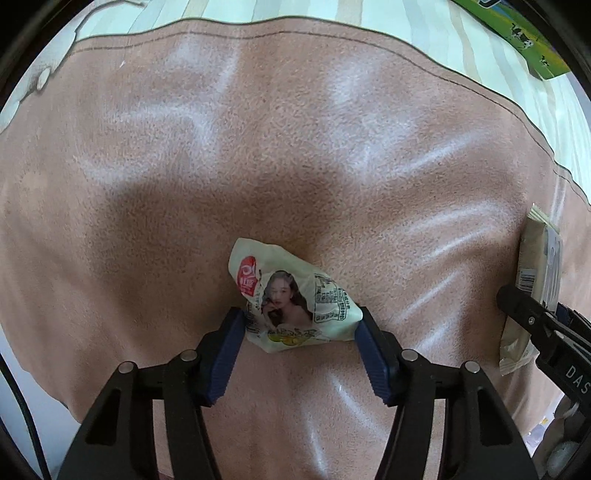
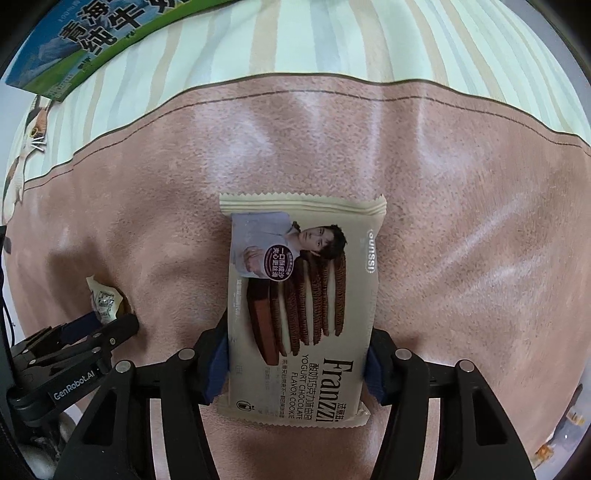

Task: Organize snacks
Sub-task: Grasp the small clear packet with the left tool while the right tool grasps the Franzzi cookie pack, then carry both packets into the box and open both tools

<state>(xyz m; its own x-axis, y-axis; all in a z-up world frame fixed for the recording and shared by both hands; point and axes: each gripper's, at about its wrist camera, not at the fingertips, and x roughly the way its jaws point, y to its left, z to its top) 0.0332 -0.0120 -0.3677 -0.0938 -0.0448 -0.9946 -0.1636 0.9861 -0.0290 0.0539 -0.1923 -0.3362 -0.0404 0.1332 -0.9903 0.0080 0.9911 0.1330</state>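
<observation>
A small pale green snack packet [image 1: 291,299] with a red logo is pinched between the blue pads of my left gripper [image 1: 300,317], which is shut on its lower end just above the brown blanket [image 1: 295,147]. My right gripper [image 2: 297,336] is shut on a beige Franzzi chocolate cookie pack [image 2: 303,295], its pads pressing on both long sides. In the left wrist view the cookie pack [image 1: 535,258] shows edge-on at the far right. In the right wrist view the left gripper [image 2: 110,325] and its packet [image 2: 105,299] are at the lower left.
The brown blanket lies over a striped pale green sheet [image 2: 332,37] with a cat print [image 2: 33,136]. A blue and green milk box [image 2: 92,33] lies on the sheet at the far edge; it is also in the left wrist view as the milk box [image 1: 517,33].
</observation>
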